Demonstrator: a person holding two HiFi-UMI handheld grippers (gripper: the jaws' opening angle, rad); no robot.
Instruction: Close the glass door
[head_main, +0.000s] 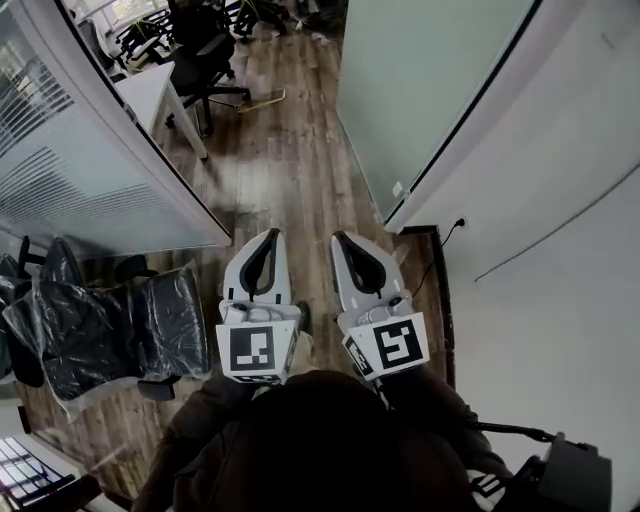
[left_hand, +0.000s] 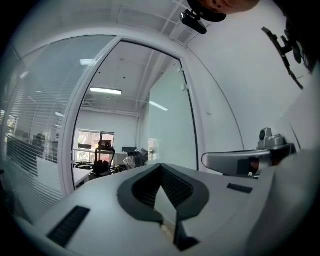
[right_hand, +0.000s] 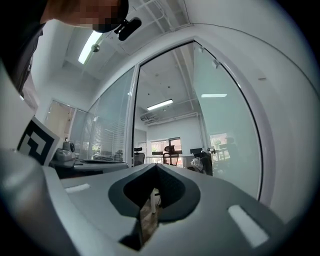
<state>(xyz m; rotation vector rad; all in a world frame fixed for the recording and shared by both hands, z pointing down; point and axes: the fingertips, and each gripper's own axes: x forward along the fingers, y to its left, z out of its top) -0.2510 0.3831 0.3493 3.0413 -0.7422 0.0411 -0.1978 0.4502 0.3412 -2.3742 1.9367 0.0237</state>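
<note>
The glass door (head_main: 430, 90) stands swung open at the upper right of the head view, its frosted pane edged by a dark strip and running away from the white wall. It also shows as the pale glass door (left_hand: 167, 130) beyond the white door frame (left_hand: 75, 125), and as the tall glass door (right_hand: 227, 125) on the right. My left gripper (head_main: 268, 237) and right gripper (head_main: 340, 238) are side by side in front of me, pointing into the doorway, well short of the door. Both are shut on nothing, as the left gripper (left_hand: 160, 165) and right gripper (right_hand: 156, 165) show.
A glass partition with blinds (head_main: 60, 150) forms the left side of the passage. Plastic-wrapped office chairs (head_main: 110, 330) stand at my left. A white desk (head_main: 150, 90) and black chairs (head_main: 205, 55) lie beyond on the wooden floor (head_main: 290, 150). A cable runs from a wall socket (head_main: 460, 222).
</note>
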